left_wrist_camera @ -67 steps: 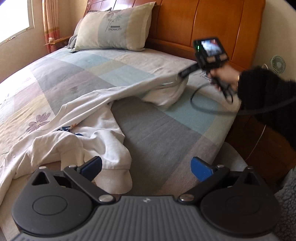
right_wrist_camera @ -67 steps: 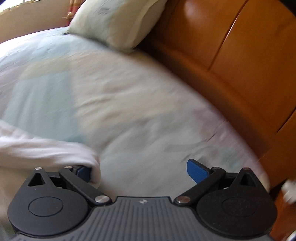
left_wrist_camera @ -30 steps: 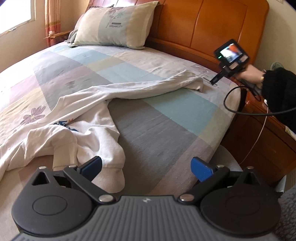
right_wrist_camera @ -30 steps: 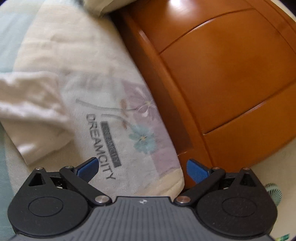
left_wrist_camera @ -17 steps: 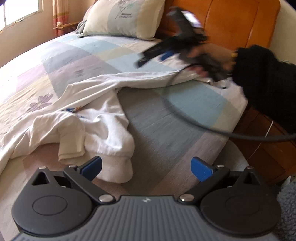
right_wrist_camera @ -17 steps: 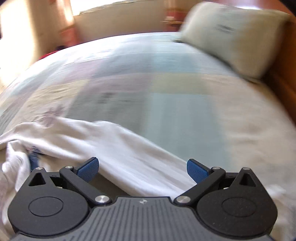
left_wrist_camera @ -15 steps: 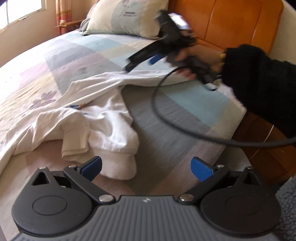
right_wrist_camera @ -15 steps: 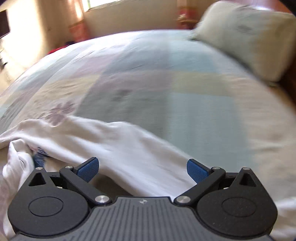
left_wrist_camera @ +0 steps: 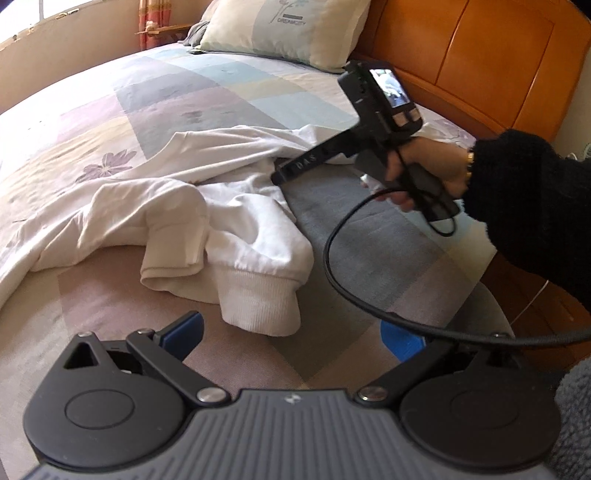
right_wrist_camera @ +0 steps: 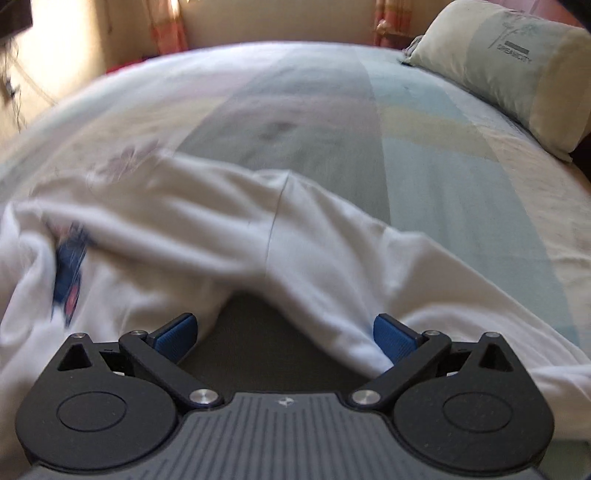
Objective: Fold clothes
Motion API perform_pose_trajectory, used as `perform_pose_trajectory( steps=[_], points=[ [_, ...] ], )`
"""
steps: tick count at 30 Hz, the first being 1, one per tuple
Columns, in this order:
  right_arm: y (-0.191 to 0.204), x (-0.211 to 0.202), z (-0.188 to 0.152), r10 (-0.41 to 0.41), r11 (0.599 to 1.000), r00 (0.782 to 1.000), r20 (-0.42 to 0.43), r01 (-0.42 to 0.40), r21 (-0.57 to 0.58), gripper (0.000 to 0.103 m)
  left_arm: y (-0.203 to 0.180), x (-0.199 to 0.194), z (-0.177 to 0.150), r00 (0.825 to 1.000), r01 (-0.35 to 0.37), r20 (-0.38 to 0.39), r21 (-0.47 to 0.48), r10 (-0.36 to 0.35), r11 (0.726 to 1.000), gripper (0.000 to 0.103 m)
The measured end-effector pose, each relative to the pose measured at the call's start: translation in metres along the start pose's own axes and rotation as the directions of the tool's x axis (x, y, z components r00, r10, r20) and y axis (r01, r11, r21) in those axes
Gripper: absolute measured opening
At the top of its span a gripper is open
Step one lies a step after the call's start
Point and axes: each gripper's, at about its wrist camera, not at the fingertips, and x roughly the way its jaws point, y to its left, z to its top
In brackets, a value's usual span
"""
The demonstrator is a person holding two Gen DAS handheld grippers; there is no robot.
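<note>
1 white sweatshirt point(left_wrist_camera: 192, 206), 2 grippers, 1 pillow point(left_wrist_camera: 291, 31)

Daylight enters from the window side, overexposing the far wall point(right_wrist_camera: 74, 44). Fisheye curvature bends the bed point(left_wrist_camera: 177, 110) edges. The right-wrist view shows motion blur; the left-wrist view is sharper.

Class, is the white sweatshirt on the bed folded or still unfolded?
Unfolded. The white sweatshirt lies crumpled on the bed, one sleeve stretched out, its ribbed hem bunched.
</note>
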Motion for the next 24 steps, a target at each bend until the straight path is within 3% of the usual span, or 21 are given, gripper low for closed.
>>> perform_pose_trajectory(
  steps=[3,6,8,12,19,24],
  points=[
    [-0.004,-0.018,0.003,0.070,0.997,0.998,0.009,-0.070,0.045,0.103,0.002,0.000,-0.002,1.000,-0.005,0.001,-0.002,0.005,1.000,0.102],
    [-0.016,-0.027,0.023,0.142,0.981,0.986,0.082,-0.152,0.121,0.103,0.004,0.000,-0.002,1.000,-0.011,0.002,-0.012,0.011,1.000,0.102],
    [-0.024,-0.026,0.036,0.146,0.973,0.984,0.104,-0.162,0.163,0.103,0.005,0.000,-0.002,1.000,-0.013,0.003,-0.015,0.013,1.000,0.102],
    [-0.020,-0.028,0.040,0.274,0.931,0.954,0.117,-0.294,0.214,0.103,0.005,0.002,-0.006,1.000,-0.010,-0.007,-0.008,0.010,1.000,0.102],
    [0.040,-0.059,0.012,0.405,0.912,0.911,0.079,-0.408,0.037,0.103,0.013,0.002,-0.022,0.996,-0.073,-0.056,0.015,0.074,0.997,0.102],
    [0.081,-0.081,0.014,0.449,0.892,0.891,0.070,-0.442,-0.098,0.103,0.029,-0.009,-0.040,0.992,-0.113,-0.065,-0.043,0.110,0.993,0.102]
  ],
)
